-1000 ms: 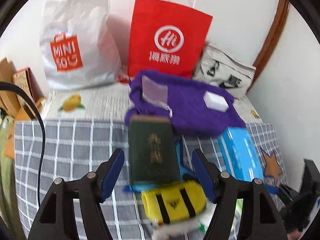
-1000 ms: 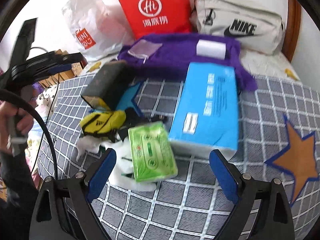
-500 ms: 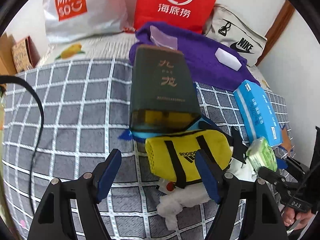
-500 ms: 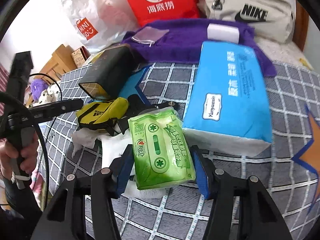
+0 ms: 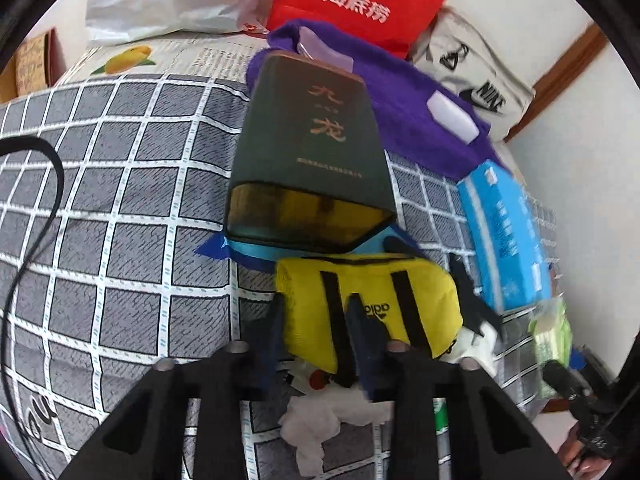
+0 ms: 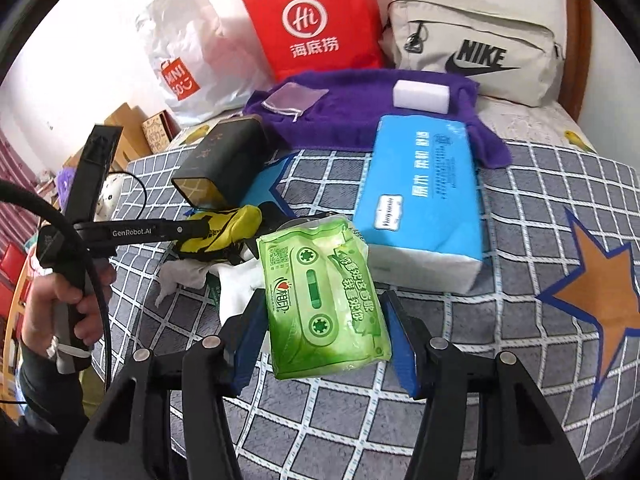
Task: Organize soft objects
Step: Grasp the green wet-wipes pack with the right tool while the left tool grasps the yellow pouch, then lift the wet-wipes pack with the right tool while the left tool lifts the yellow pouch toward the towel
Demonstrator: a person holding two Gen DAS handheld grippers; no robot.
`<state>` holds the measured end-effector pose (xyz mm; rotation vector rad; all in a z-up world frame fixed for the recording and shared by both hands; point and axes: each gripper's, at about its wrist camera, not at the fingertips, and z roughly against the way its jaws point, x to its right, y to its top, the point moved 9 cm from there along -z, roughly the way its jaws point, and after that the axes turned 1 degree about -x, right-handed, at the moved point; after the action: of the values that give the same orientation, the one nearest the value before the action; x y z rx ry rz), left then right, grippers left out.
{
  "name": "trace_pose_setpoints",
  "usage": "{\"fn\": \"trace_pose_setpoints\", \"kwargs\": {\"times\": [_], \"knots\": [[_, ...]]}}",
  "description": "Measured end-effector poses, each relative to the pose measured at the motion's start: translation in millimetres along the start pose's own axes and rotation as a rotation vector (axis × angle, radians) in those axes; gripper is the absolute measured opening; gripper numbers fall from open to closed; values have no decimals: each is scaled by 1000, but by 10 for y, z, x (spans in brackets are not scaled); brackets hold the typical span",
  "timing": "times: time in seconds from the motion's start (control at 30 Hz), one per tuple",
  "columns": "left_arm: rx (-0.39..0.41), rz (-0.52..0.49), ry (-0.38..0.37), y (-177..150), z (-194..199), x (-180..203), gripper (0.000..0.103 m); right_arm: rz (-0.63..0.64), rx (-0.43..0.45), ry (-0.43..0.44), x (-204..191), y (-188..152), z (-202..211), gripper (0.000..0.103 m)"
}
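Observation:
My left gripper is shut on the near end of a yellow Adidas pouch lying on the checked bedspread; it also shows in the right wrist view. My right gripper is shut on a green tissue pack and holds it slightly tilted above the bed. A white crumpled cloth lies under the pouch. A blue tissue pack lies right of the green one. A purple towel lies behind.
A dark green box rests on a blue star patch behind the pouch. A red paper bag, a white Miniso bag and a beige Nike bag stand against the wall. A white sponge block lies on the towel.
My left gripper moved forward and closed on the yellow pouch. My right gripper closed on the green tissue pack and lifted it slightly.

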<state>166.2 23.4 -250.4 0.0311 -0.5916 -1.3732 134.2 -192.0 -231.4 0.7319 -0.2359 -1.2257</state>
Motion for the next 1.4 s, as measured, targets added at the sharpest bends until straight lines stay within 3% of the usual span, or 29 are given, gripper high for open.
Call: {"fn": "trace_pose_setpoints", "kwargs": {"times": [0.07, 0.23, 0.37, 0.5, 0.6, 0.7, 0.9, 1.4], "knots": [[10, 0, -14, -6, 63, -9, 20, -16, 10, -3, 36, -8, 53, 56], [-20, 3, -3, -72, 55, -52, 22, -41, 30, -10, 109, 1, 154, 56], [-33, 20, -3, -112, 32, -95, 44, -51, 31, -10, 133, -9, 178, 56], [-53, 32, -32, -176, 23, -65, 47, -58, 28, -11, 151, -22, 178, 56], [-63, 50, -56, -172, -29, -23, 42, -61, 28, -6, 145, -28, 171, 56], [-57, 66, -88, -161, -35, 8, 25, -56, 24, -5, 124, -33, 166, 56], [-6, 79, -152, -93, 147, 11, 15, -54, 35, -6, 98, -18, 218, 56], [121, -8, -189, 140, 718, 201, 13, -58, 85, -43, 145, 152, 452, 56]]}}
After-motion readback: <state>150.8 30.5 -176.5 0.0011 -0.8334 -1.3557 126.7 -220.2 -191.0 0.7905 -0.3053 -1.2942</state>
